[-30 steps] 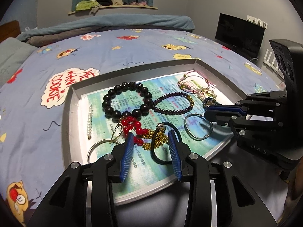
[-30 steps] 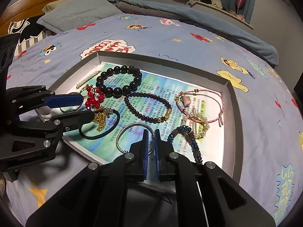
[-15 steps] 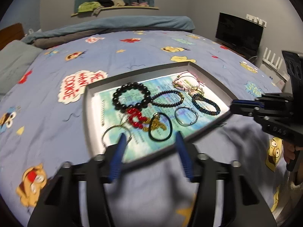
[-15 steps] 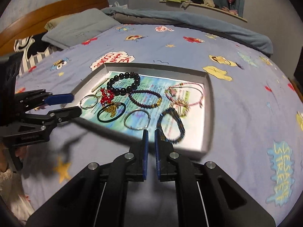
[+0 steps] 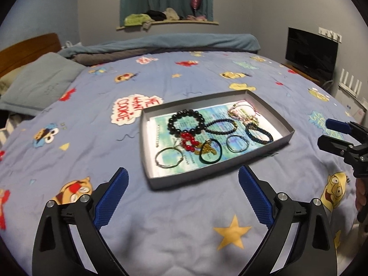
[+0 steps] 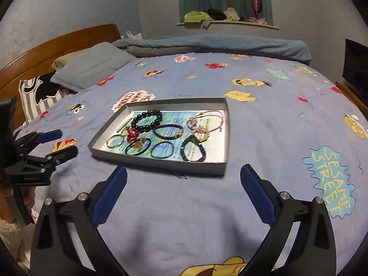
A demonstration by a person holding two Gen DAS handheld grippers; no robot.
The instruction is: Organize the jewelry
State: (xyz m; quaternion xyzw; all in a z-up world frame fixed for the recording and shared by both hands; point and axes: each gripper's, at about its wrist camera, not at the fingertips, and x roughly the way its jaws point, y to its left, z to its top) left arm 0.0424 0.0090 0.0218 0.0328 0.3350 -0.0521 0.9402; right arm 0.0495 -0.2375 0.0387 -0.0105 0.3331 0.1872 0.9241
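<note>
Both tongs, left (image 5: 181,179) and right (image 6: 183,176), have just been opening and gape wide, empty. The tray (image 6: 161,161) of bracelets lies on the bed (image 6: 264,115) at twelve o'clock.

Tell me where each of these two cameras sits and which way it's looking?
Left wrist view: rides on the left gripper, looking forward and down across the bed at the tray of bracelets; its own open jaws show below, the right gripper at the right edge.
Right wrist view: rides on the right gripper, facing the same tray from its other side; its own open jaws show below, the left gripper at the left edge.
Shared: tray, bed, windowsill, and each other's gripper.
</note>
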